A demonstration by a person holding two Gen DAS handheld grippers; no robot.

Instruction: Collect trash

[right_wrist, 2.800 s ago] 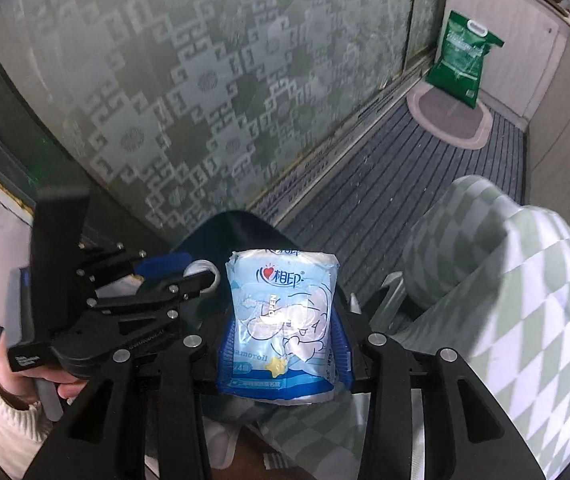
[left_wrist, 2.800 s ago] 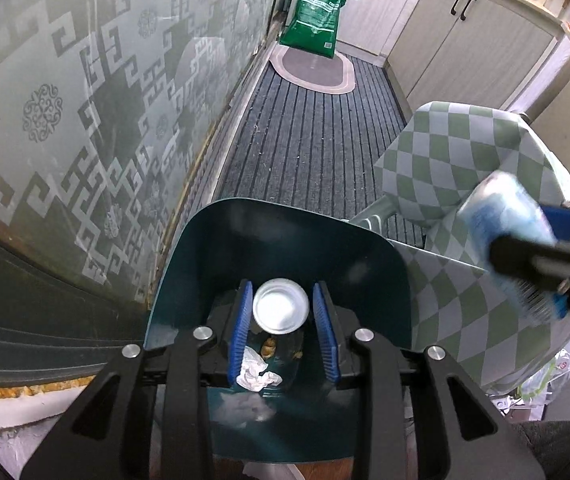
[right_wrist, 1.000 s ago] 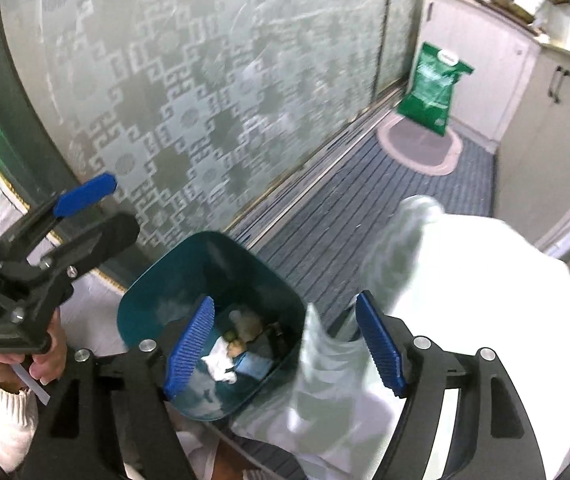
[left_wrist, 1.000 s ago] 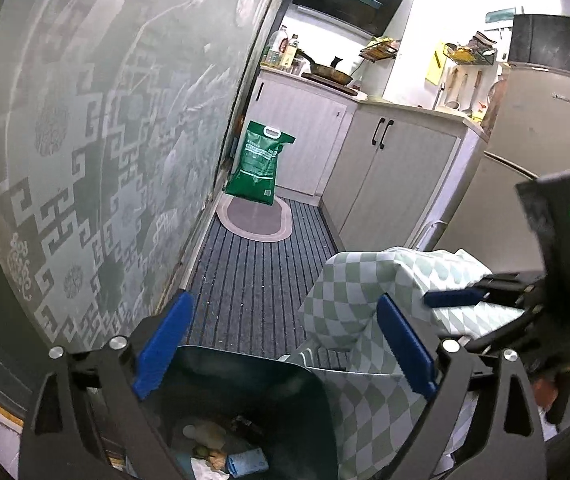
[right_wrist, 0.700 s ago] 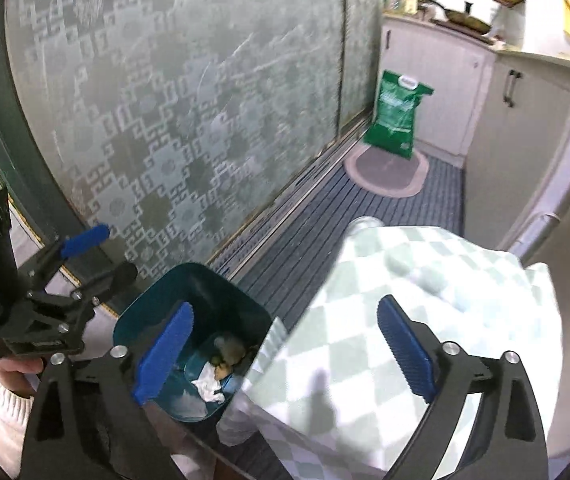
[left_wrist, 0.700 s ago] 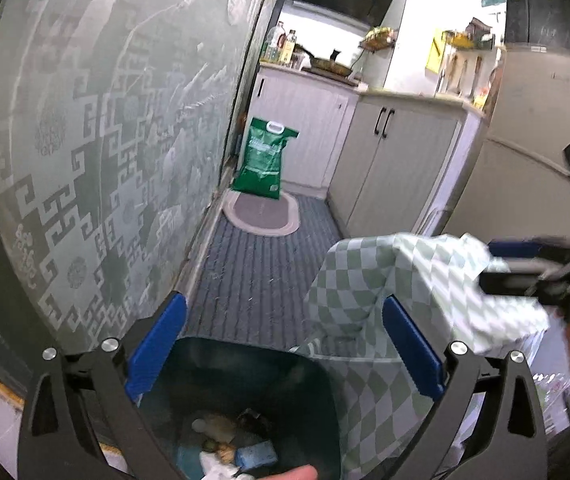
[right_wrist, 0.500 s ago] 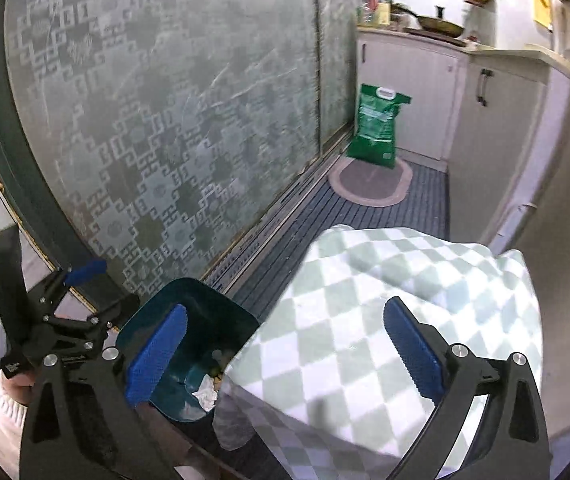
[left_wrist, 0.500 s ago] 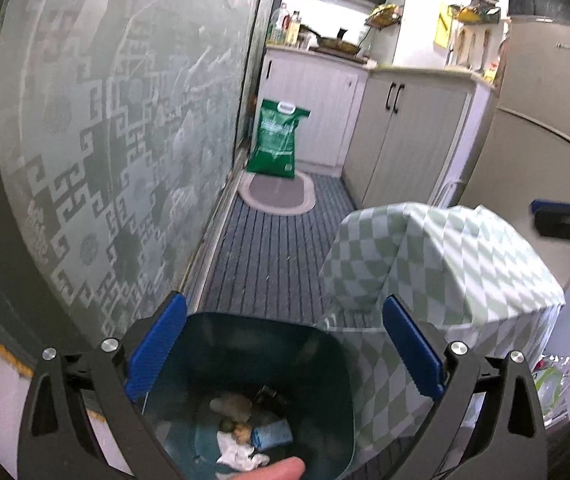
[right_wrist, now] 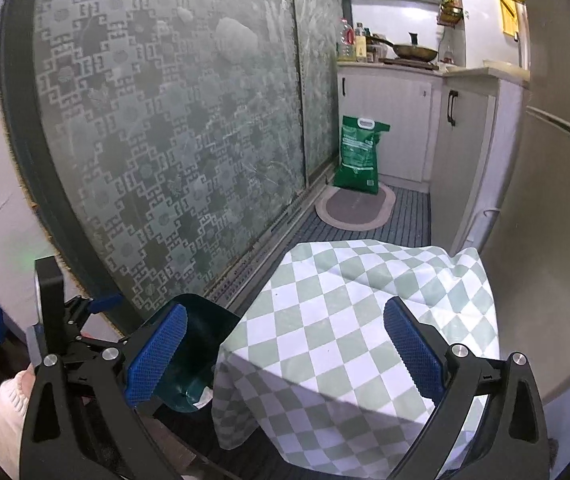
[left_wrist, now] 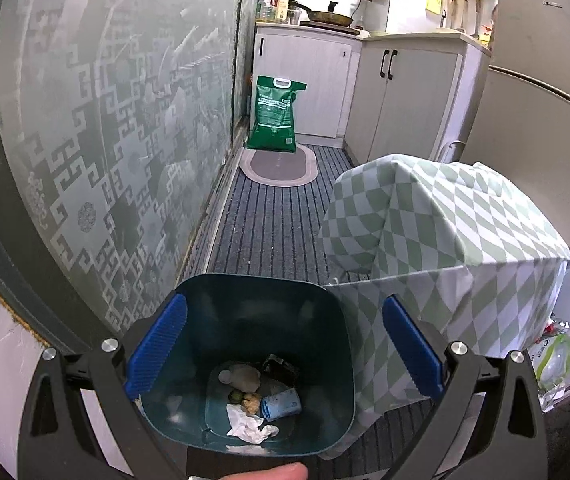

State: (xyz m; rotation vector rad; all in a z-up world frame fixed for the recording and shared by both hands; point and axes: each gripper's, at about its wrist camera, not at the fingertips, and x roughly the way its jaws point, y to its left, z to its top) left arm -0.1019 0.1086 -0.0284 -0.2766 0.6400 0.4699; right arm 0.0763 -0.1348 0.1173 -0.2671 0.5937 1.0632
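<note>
Both views are sharp, no motion blur, but heavy fisheye: straight edges bow and black vignette eats the corners. Brightest spot is the far kitchen wall [left_wrist: 401, 4], nearly blown out white, so light comes from back there. The frosted glass door [right_wrist: 173, 128] catches soft hazy reflections. The checkered cloth [right_wrist: 365, 320] has a shadow band across its front, and the bin's [left_wrist: 213, 360] inside sits dim.

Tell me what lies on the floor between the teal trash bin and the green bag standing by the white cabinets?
In the left wrist view, striped dark floor matting runs from the trash bin to an oval rug before the green bag; nothing else lies there.
</note>
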